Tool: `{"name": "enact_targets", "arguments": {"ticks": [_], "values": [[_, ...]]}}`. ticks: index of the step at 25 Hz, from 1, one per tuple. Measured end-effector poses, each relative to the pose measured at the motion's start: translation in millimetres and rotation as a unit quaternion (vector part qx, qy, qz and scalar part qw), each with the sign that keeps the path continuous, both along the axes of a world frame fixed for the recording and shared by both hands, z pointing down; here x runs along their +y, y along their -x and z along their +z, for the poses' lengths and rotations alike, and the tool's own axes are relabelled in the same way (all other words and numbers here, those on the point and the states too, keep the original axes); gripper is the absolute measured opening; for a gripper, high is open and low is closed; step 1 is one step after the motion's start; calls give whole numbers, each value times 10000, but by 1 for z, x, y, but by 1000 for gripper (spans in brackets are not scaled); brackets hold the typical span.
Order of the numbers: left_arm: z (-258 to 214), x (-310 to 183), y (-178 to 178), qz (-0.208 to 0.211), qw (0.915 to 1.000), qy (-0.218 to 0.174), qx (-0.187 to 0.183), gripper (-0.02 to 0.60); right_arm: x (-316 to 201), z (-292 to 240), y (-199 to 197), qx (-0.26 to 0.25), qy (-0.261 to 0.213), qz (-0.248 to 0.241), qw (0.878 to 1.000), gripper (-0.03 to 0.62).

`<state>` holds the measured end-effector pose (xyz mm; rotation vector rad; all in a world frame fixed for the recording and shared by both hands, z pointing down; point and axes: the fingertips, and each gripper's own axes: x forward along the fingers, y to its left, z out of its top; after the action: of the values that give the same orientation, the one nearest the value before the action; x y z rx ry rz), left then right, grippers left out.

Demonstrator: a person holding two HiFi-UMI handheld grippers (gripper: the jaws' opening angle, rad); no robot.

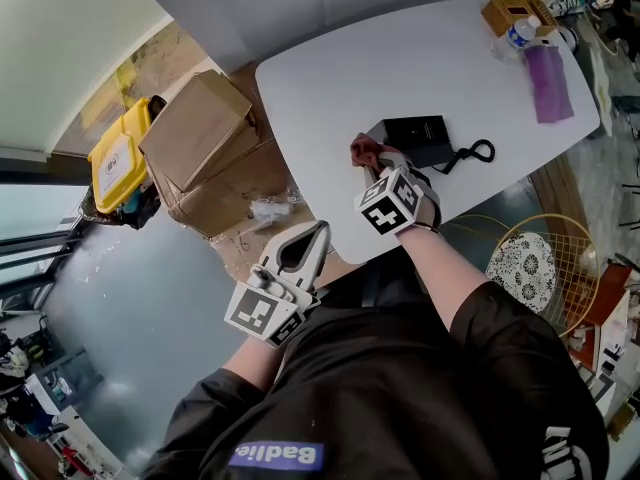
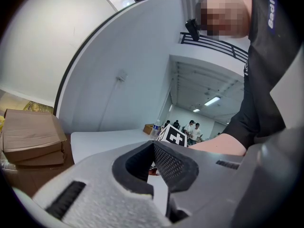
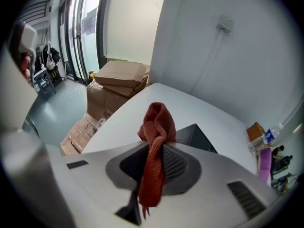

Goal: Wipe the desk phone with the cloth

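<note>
The black desk phone lies flat on the white table, its coiled cord trailing to the right. My right gripper is shut on a rust-red cloth, just left of the phone's near corner. In the right gripper view the cloth hangs bunched between the jaws of the right gripper, with the phone directly behind it. My left gripper is off the table's near edge, above the floor, shut and holding nothing. From the left gripper I look across the table toward the right gripper's marker cube.
Stacked cardboard boxes stand against the table's left side, with a yellow container beyond them. A wooden box, a water bottle and a purple sheet sit at the table's far right. A wire basket stands right of me.
</note>
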<state>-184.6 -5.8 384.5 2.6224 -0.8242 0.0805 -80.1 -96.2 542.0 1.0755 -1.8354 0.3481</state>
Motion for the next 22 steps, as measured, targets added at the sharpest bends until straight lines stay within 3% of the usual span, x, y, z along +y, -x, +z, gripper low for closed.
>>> {"name": "enact_targets", "arguments": {"ticks": [8, 12, 17, 22], "values": [[-9, 18, -8, 184, 9997, -100, 78, 15, 48, 6, -5, -197, 295, 107, 9993, 71], [-11, 32, -19, 325, 9993, -108, 166, 15, 75, -9, -10, -670, 333, 257, 9969, 69], [-14, 48, -44, 511, 9985, -185, 65, 15, 102, -58, -32, -1278, 10, 318, 9913, 69], [-31, 60, -86, 246, 9994, -260, 21, 15, 123, -98, -67, -1658, -354, -43, 9855, 69]]}}
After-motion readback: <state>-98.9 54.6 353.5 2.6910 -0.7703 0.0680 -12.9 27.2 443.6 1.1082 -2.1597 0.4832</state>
